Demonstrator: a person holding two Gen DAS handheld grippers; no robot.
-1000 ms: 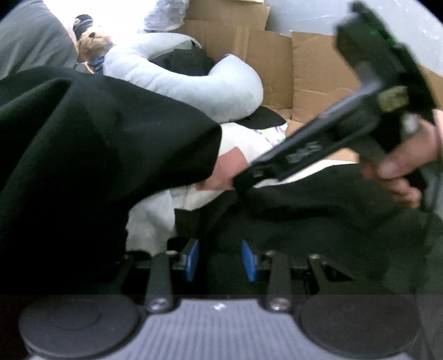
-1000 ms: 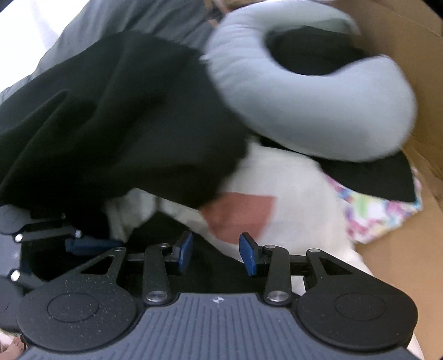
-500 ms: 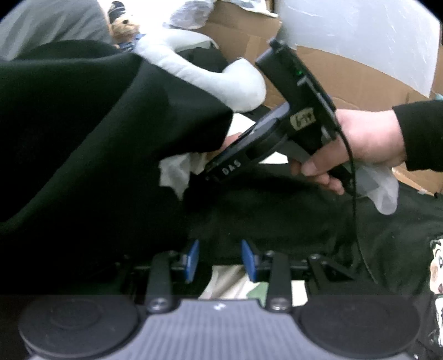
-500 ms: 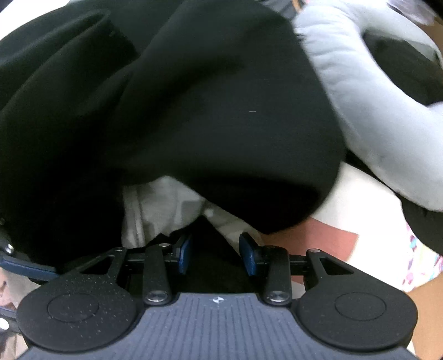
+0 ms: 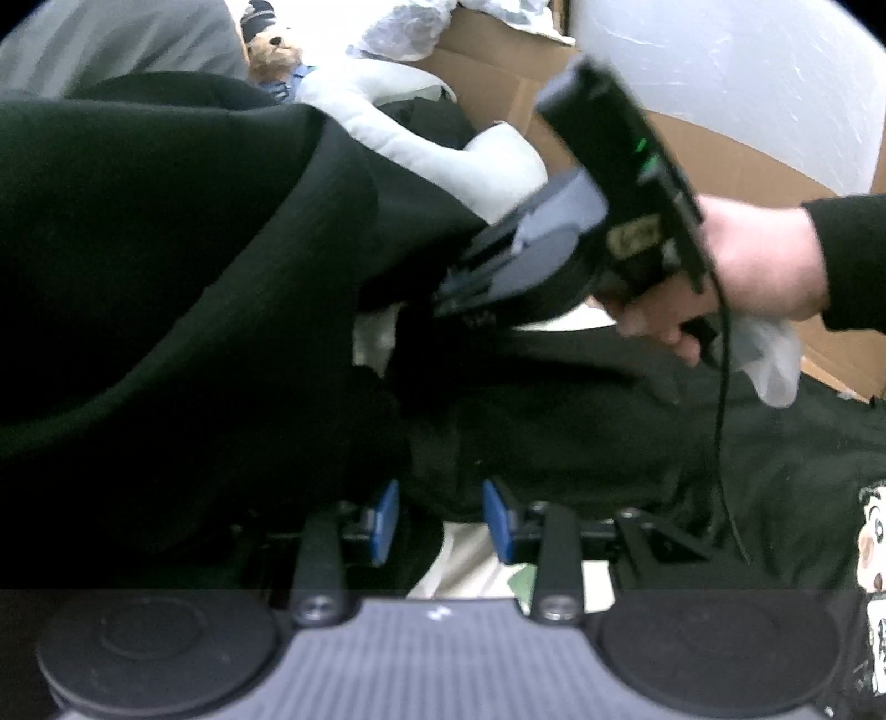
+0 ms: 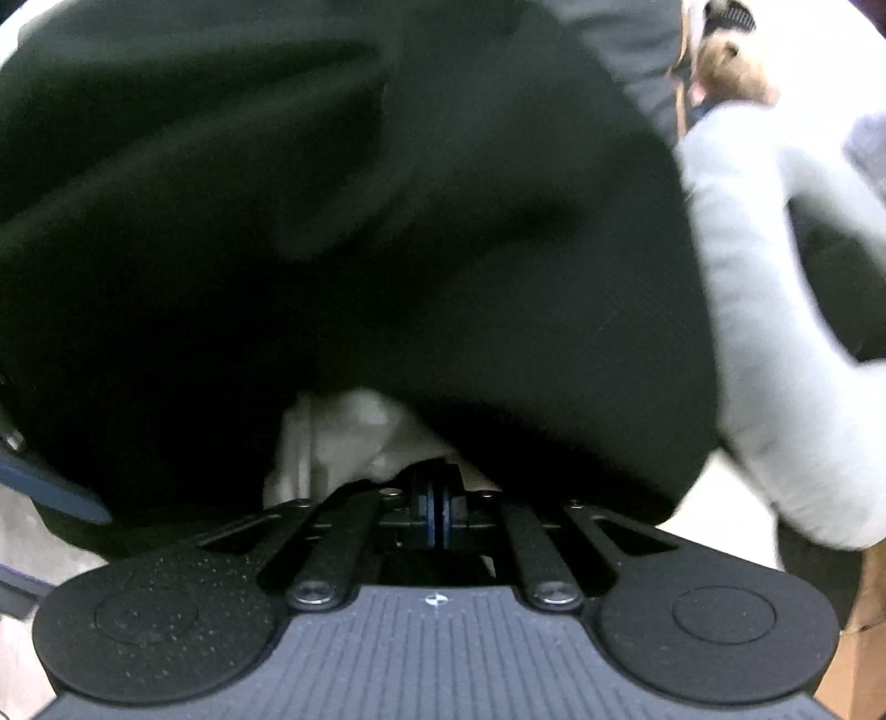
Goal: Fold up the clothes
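A black garment (image 5: 166,277) is lifted in a big fold on the left of the left wrist view, and its lower part (image 5: 609,415) lies flat ahead. My left gripper (image 5: 440,520) has a bunch of this black cloth filling the gap between its blue pads. A hand (image 5: 764,266) holds my right gripper (image 5: 448,293), whose tips sit at the fold's lower hem. In the right wrist view the right gripper (image 6: 437,515) has its pads pressed together under the black garment (image 6: 387,221). A blue finger (image 6: 55,493) of the left gripper shows at the lower left.
A grey U-shaped pillow (image 5: 443,149) lies behind the garment, at the right in the right wrist view (image 6: 775,360). Cardboard boxes (image 5: 498,72) and a teddy bear (image 5: 274,47) stand at the back. White cloth (image 6: 343,437) lies under the fold. A printed garment (image 5: 872,537) is at the right edge.
The right gripper's jaws have gone from apart to closed. It rolled and moved in under the black fold, which now fills its view. The left gripper's pads have not changed.
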